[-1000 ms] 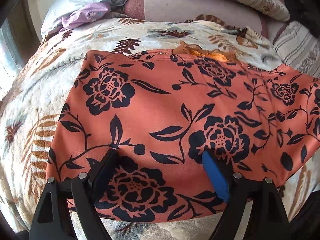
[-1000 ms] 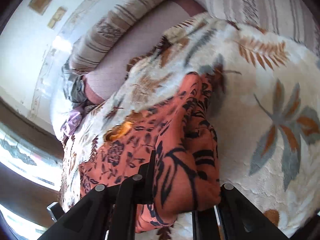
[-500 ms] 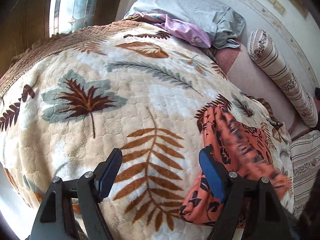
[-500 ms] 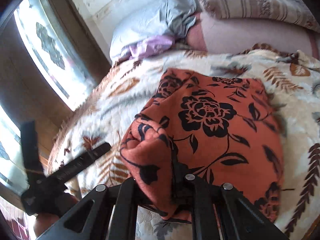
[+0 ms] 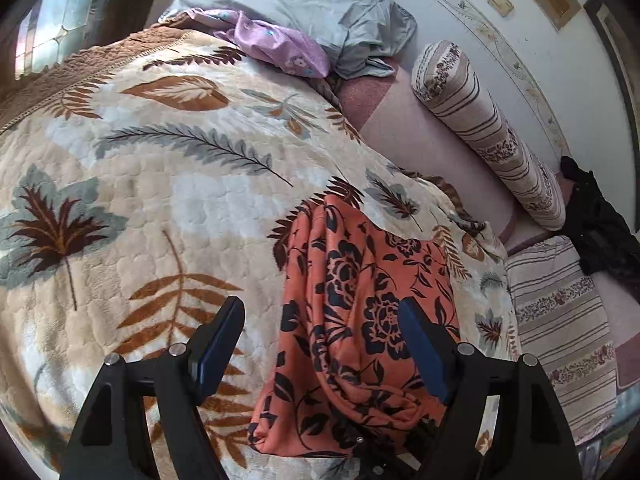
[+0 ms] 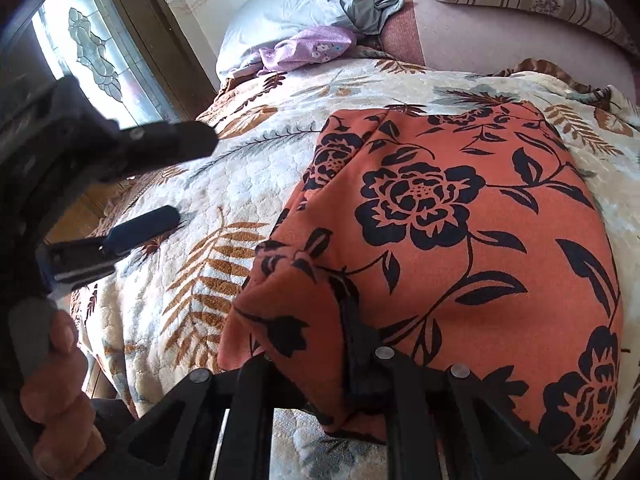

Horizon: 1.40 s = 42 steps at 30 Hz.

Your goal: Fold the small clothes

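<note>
Right gripper (image 6: 316, 364) clamping orange garment (image 6: 460, 216)

Black gripper arms (image 5: 320, 344), silver screws, blue finger pads (image 5: 420, 352); bare-skinned hand (image 6: 60, 392)

One orange floral garment (image 5: 360, 320), one leaf-print blanket (image 5: 160, 184), one grey pillow (image 5: 304, 4), one lilac cloth (image 5: 276, 44), two striped bolsters (image 5: 492, 132), and two grippers: left (image 5: 320, 344), right (image 6: 316, 364).
</note>
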### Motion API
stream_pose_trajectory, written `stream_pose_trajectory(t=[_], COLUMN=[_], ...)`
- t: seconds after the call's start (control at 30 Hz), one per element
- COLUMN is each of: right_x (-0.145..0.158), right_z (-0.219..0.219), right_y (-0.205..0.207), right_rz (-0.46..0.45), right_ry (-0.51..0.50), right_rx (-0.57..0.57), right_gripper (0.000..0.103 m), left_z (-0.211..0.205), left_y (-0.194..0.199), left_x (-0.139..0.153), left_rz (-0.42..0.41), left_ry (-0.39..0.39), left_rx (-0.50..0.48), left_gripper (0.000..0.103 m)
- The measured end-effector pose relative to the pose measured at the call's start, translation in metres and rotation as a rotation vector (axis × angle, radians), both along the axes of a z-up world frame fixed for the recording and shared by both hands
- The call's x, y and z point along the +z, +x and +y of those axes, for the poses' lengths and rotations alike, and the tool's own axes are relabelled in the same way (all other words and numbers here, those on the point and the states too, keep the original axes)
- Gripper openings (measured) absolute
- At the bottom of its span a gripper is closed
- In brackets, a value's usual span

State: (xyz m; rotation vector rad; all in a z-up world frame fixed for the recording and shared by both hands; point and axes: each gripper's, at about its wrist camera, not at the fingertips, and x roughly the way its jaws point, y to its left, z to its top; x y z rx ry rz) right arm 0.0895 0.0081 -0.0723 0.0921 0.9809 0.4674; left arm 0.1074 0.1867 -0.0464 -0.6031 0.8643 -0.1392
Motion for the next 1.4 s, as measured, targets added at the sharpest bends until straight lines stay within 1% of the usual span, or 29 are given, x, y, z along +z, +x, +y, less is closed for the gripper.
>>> stream_pose_trajectory(t=[0.07,0.1,0.13,0.2,0.23,0.27,0.3,0.33,0.43,0.5,0.53,0.6,0.7,0.73,0.77,0.8,0.83,0.87,0.9,1.0,1.03,1.07,1.1,1.17,1.2,1.23,1.3,1.33,1.4], right_x=[0.001,0.0,-0.001,-0.001,0.001,0.002,0.004,0.006,0.013,0.013,0.014,0.014,0.012,0.011,0.012,0.012,0.012,0.013,0.013,0.019,0.022,0.026,0.029,0.034,0.036,0.039,0.046,0.05,0.052], right_z=[-0.001,-0.004,-0.007,-0.011,-0.014,-0.017,-0.021,-0.026,-0.042,-0.052,-0.057,-0.066,-0.075,-0.078,-0.081,-0.082,-0.084,-0.085,-0.085,-0.09,-0.093,-0.095,-0.097,-0.1,-0.101,-0.102,-0.106,-0.11,-0.118], right_y=[-0.002,-0.004,-0.009,-0.022,-0.028,-0.034,-0.04,-0.045,-0.055,-0.055,-0.056,-0.056,-0.05,-0.049,-0.049,-0.049,-0.049,-0.049,-0.048,-0.049,-0.049,-0.048,-0.047,-0.041,-0.037,-0.032,-0.022,-0.017,0.001], right_rz=[-0.01,-0.018,-0.029,-0.061,-0.076,-0.086,-0.092,-0.099,-0.114,-0.096,-0.091,-0.087,-0.08,-0.074,-0.068,-0.064,-0.062,-0.061,-0.06,-0.066,-0.072,-0.079,-0.088,-0.086,-0.08,-0.074,-0.068,-0.063,-0.032], right_ry=[0.024,0.034,0.042,0.052,0.059,0.072,0.089,0.108,0.153,0.178,0.189,0.207,0.221,0.231,0.239,0.245,0.246,0.244,0.243,0.245,0.246,0.247,0.25,0.261,0.272,0.28,0.309,0.337,0.411], right_rx=[-0.002,-0.006,-0.011,0.0,0.007,0.013,0.017,0.019,0.0,0.002,0.001,-0.008,-0.022,-0.028,-0.038,-0.044,-0.046,-0.046,-0.045,-0.048,-0.052,-0.054,-0.057,-0.06,-0.057,-0.057,-0.056,-0.068,-0.092], right_gripper=[0.018,0.019,0.02,0.028,0.036,0.048,0.066,0.07,0.071,0.071,0.071,0.071,0.071,0.071,0.071,0.071,0.071,0.071,0.071,0.071,0.071,0.071,0.071,0.071,0.071,0.071,0.071,0.072,0.084], left_z=[-0.003,-0.007,-0.01,-0.015,-0.017,-0.02,-0.022,-0.024,-0.027,-0.025,-0.026,-0.029,-0.034,-0.035,-0.035,-0.035,-0.034,-0.034,-0.035,-0.04,-0.041,-0.041,-0.039,-0.033,-0.028,-0.024,-0.017,-0.016,-0.014], left_y=[0.021,0.033,0.046,0.066,0.075,0.082,0.087,0.091,0.098,0.097,0.098,0.101,0.104,0.106,0.107,0.11,0.11,0.11,0.107,0.086,0.079,0.079,0.083,0.098,0.101,0.101,0.097,0.096,0.093], left_x=[-0.003,-0.006,-0.009,-0.013,-0.018,-0.023,-0.028,-0.032,-0.042,-0.041,-0.041,-0.045,-0.05,-0.054,-0.058,-0.063,-0.063,-0.059,-0.051,-0.007,0.002,0.003,-0.005,-0.042,-0.058,-0.066,-0.066,-0.066,-0.065], left_rz=[0.036,0.074,0.107,0.14,0.166,0.192,0.208,0.221,0.261,0.234,0.23,0.255,0.275,0.293,0.315,0.333,0.329,0.316,0.291,0.141,0.102,0.1,0.129,0.253,0.285,0.274,0.255,0.253,0.25], left_ry=[-0.086,-0.108,-0.115,-0.125,-0.142,-0.156,-0.152,-0.14,-0.095,-0.084,-0.088,-0.092,-0.062,-0.062,-0.05,-0.048,-0.068,-0.06,-0.036,0.041,0.075,0.099,0.113,0.117,0.104,0.069,0.014,0.013,0.013], left_rx=[-0.071,-0.105,-0.137,-0.157,-0.167,-0.175,-0.176,-0.175,-0.15,-0.136,-0.142,-0.171,-0.185,-0.185,-0.18,-0.192,-0.202,-0.2,-0.196,-0.185,-0.186,-0.192,-0.195,-0.191,-0.183,-0.189,-0.176,-0.174,-0.172], left_gripper=[0.08,0.08,0.08,0.08,0.08,0.08,0.08,0.08,0.08,0.078,0.078,0.078,0.075,0.065,0.039,0.03,0.021,0.015,0.014,0.013,0.013,0.013,0.013,0.014,0.015,0.016,0.017,0.019,0.022])
